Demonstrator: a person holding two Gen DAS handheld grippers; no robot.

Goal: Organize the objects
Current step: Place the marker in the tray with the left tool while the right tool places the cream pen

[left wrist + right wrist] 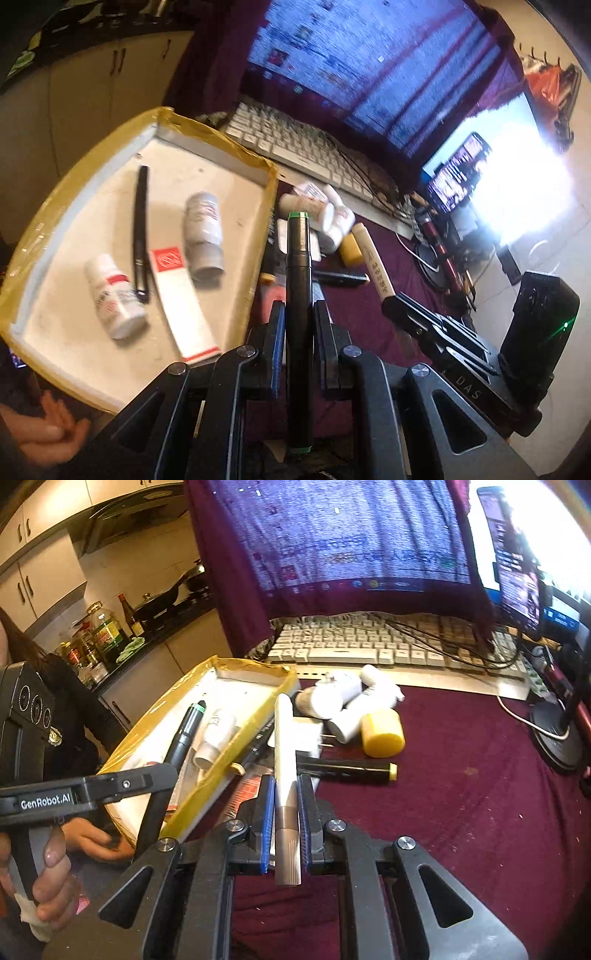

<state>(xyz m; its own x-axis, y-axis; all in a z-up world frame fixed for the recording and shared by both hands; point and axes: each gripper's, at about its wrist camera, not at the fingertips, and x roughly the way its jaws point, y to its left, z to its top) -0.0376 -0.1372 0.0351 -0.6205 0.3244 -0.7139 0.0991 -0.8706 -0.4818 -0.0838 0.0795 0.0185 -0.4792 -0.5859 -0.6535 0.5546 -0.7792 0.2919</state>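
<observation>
Your left gripper (299, 317) fingers clamp the black marker (298, 295) lengthwise, the tray (255, 229) lying just left; your right gripper (286, 805) fingers grip the white pen (285, 753), farther off.

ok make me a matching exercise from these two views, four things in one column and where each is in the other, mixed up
Things:
1. green-capped black marker
2. white pen
3. black pen
4. yellow cap

Places:
A. lying on the maroon cloth
B. lying inside the tray
C. clamped in the left gripper
D. clamped in the right gripper

Pairs: 1-C, 2-D, 3-B, 4-A
</observation>
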